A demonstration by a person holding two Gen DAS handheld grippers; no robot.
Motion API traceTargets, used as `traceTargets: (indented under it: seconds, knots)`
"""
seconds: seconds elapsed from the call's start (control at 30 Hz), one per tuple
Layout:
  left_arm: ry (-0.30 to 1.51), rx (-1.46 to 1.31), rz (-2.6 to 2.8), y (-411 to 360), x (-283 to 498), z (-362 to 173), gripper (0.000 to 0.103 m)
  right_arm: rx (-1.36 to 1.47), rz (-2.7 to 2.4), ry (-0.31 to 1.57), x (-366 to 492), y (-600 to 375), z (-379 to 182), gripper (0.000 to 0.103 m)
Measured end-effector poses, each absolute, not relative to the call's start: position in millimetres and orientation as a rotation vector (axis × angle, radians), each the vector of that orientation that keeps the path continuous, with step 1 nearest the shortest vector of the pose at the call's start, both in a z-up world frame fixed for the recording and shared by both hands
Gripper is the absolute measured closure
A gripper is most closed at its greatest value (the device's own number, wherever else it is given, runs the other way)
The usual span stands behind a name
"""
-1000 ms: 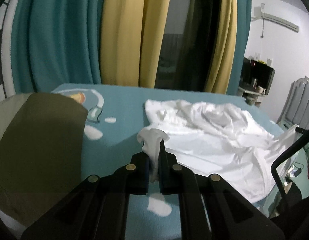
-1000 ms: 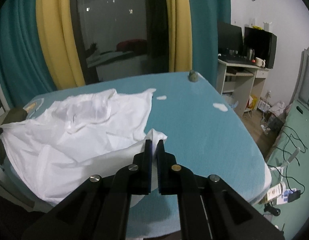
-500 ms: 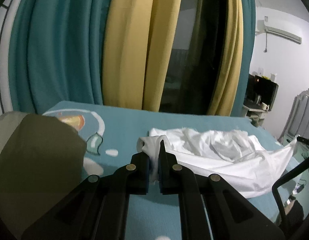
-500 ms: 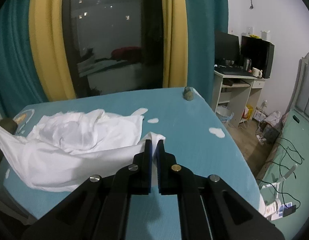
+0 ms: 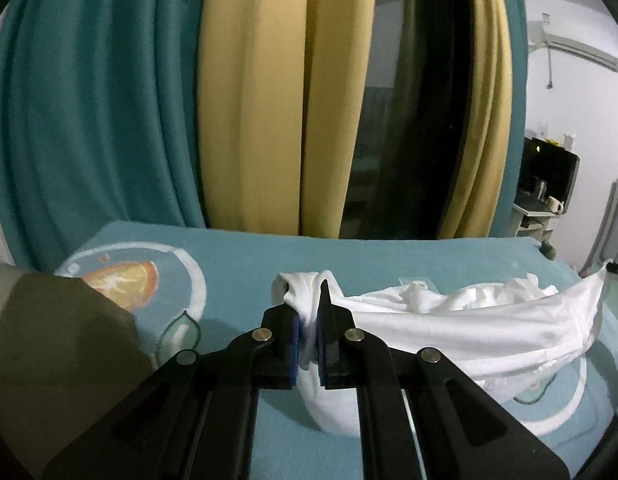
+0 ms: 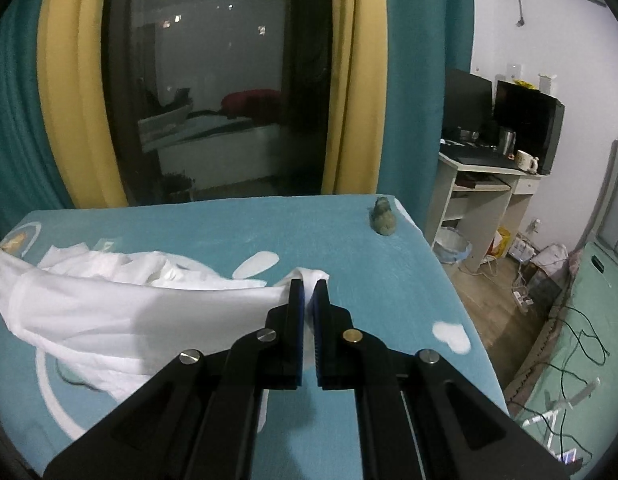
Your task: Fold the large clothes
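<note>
A large white garment (image 5: 461, 320) lies bunched across the teal table (image 5: 245, 256). My left gripper (image 5: 308, 312) is shut on one corner of it, with white cloth bulging over the blue pads. The held edge stretches taut to the right. In the right wrist view the same white garment (image 6: 109, 300) spreads to the left, and my right gripper (image 6: 308, 292) is shut on its other corner. Both corners are lifted a little above the teal table (image 6: 349, 248), and the cloth between them hangs in a band.
An olive-green cloth (image 5: 53, 360) lies at the table's left. A small grey-green object (image 6: 383, 222) sits near the far right corner. Teal and yellow curtains (image 5: 249, 100) hang behind the table. A desk (image 6: 481, 184) and floor clutter stand off the right edge.
Both grippers have carried their corners toward the far side of the table. The garment, spread wide before, is now folded over into a narrower bunched band.
</note>
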State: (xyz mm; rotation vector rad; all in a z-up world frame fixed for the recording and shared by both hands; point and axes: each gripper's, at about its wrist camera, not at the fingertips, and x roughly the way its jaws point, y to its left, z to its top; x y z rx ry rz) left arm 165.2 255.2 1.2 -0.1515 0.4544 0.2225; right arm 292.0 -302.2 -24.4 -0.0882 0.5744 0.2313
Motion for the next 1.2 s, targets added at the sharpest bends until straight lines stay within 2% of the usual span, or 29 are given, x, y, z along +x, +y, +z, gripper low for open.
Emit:
traceTargets:
  seconds: [0.33,0.6,0.67,0.7,0.73,0.77,0.8,0.83,1.07,1.2]
  knots:
    - [0.586,-0.267,0.253,290,239,-35,0.096,-0.014,0.270,0.716,369,-298,-69,0.099]
    - [0.715,-0.427,0.266,304,277,-79,0.095,-0.093,0.192,0.832,399,-283,-109,0.098]
    - [0.744,-0.484,0.259,311,283,-90,0.089,-0.100,0.168,0.838,402,-284,-109,0.091]
    - [0.754,-0.492,0.261,313,285,-93,0.086,-0.102,0.152,0.833,402,-284,-107,0.081]
    - [0.762,-0.492,0.269,314,286,-95,0.075,-0.106,0.129,0.828,402,-285,-105,0.068]
    - [0.755,-0.493,0.276,315,284,-94,0.062,-0.107,0.102,0.821,402,-288,-103,0.062]
    - [0.744,-0.492,0.286,316,281,-91,0.057,-0.101,0.076,0.807,400,-292,-99,0.055]
    - [0.732,-0.487,0.296,317,280,-88,0.053,-0.095,0.056,0.795,398,-295,-95,0.055]
    - [0.570,-0.299,0.277,285,246,-30,0.046,-0.137,0.101,0.630,345,-273,-45,0.055]
    - [0.626,-0.132,0.058,227,243,-26,0.042,-0.235,0.296,0.607,311,-224,-43,0.054]
